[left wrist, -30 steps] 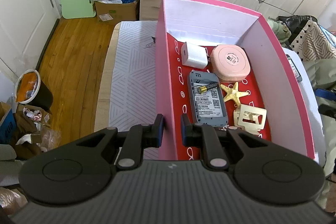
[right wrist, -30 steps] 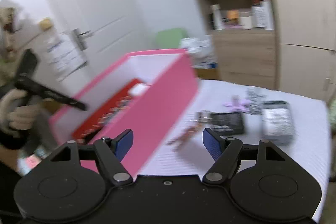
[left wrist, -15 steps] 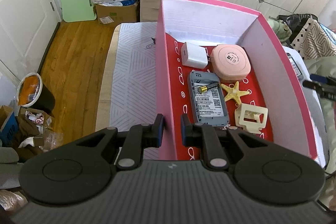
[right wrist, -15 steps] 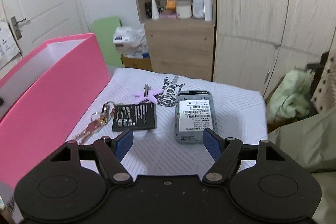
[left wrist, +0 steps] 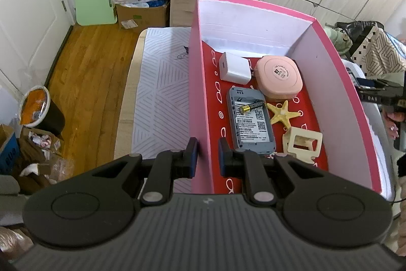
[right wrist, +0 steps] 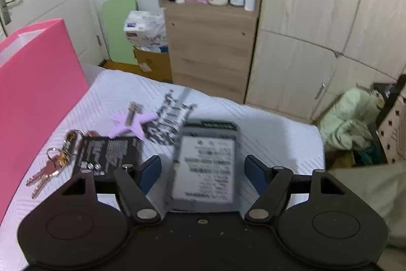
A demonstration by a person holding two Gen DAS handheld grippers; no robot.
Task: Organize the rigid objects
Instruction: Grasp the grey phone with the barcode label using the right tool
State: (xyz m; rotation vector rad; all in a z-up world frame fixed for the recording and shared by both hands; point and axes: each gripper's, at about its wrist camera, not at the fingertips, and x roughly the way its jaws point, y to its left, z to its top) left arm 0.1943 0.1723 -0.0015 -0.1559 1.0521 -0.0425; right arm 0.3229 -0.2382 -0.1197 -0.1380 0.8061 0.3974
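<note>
My left gripper (left wrist: 206, 149) is shut on the left wall of the pink box (left wrist: 200, 83), near its close end. On the box's red floor lie a white charger (left wrist: 234, 67), a pink rounded case (left wrist: 279, 78), a grey device (left wrist: 251, 123) with a battery (left wrist: 252, 107) on it, a yellow starfish (left wrist: 281, 114) and a cream clip (left wrist: 302, 144). My right gripper (right wrist: 203, 169) is open, low over a second grey device (right wrist: 205, 164) that lies on the table between its fingers. The pads stand clear of the device's sides.
Left of that device lie a black battery pack (right wrist: 109, 154), a bunch of keys (right wrist: 50, 166) and a purple star (right wrist: 134, 123) on the white table cover (right wrist: 266, 133). The pink box (right wrist: 38, 93) stands at the left. A wooden cabinet (right wrist: 210, 47) and wardrobe stand behind.
The right gripper has swung away from the pink box to the right and sunk toward the grey device, which now looks larger between its fingers. The left gripper has kept still.
</note>
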